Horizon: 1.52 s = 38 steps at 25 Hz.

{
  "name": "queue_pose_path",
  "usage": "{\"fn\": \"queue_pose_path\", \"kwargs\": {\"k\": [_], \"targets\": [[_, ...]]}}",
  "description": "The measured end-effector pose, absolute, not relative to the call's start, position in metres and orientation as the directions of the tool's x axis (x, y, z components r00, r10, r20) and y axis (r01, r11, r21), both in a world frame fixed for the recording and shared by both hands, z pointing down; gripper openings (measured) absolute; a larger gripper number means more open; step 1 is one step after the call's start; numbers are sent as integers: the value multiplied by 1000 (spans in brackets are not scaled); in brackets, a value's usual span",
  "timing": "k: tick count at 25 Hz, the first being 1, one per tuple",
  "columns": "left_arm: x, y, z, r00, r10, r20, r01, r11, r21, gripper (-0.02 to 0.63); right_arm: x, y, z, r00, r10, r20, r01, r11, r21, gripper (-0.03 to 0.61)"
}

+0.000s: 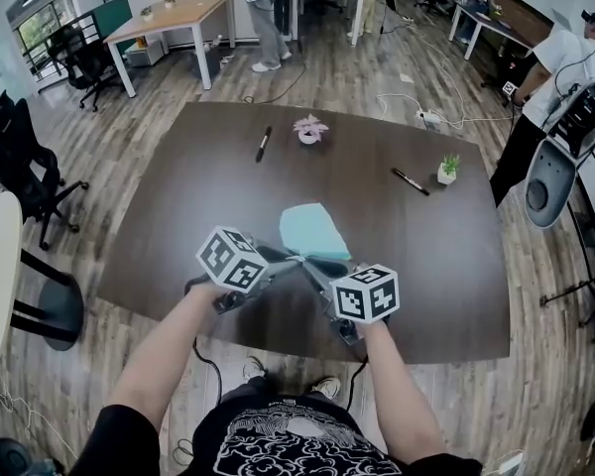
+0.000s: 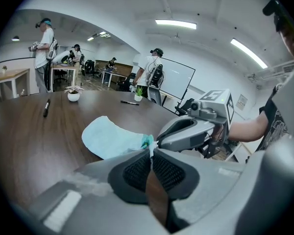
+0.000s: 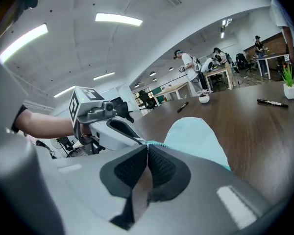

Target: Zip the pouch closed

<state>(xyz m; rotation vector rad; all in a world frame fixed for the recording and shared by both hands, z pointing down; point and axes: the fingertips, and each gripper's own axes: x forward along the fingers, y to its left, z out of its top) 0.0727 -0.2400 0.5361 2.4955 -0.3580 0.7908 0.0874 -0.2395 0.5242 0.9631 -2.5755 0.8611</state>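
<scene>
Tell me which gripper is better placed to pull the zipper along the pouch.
Probably the right gripper: its jaws are shut on the near edge of the pouch, beside the left gripper, which pinches that end and can anchor it. The zipper pull is too small to see.

Brown table (image 1: 169,206): black marker (image 1: 264,144) and pink potted flower (image 1: 309,129) near the far edge; second marker (image 1: 410,180) and small green plant (image 1: 447,170) toward the right edge.
</scene>
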Motion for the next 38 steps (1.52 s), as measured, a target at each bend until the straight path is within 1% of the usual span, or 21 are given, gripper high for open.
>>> {"fn": "queue_pose_path", "kwargs": {"k": [13, 32, 38], "targets": [[59, -242, 538, 773, -127, 622, -416, -841, 345, 21, 84, -243, 529, -725, -517, 454, -687, 585, -431, 6], [42, -245, 541, 758, -181, 627, -469, -819, 331, 21, 83, -244, 534, -723, -522, 453, -690, 574, -441, 6], [38, -250, 543, 741, -228, 631, -511, -801, 311, 21, 88, -244, 536, -711, -532, 460, -703, 562, -436, 6]]}}
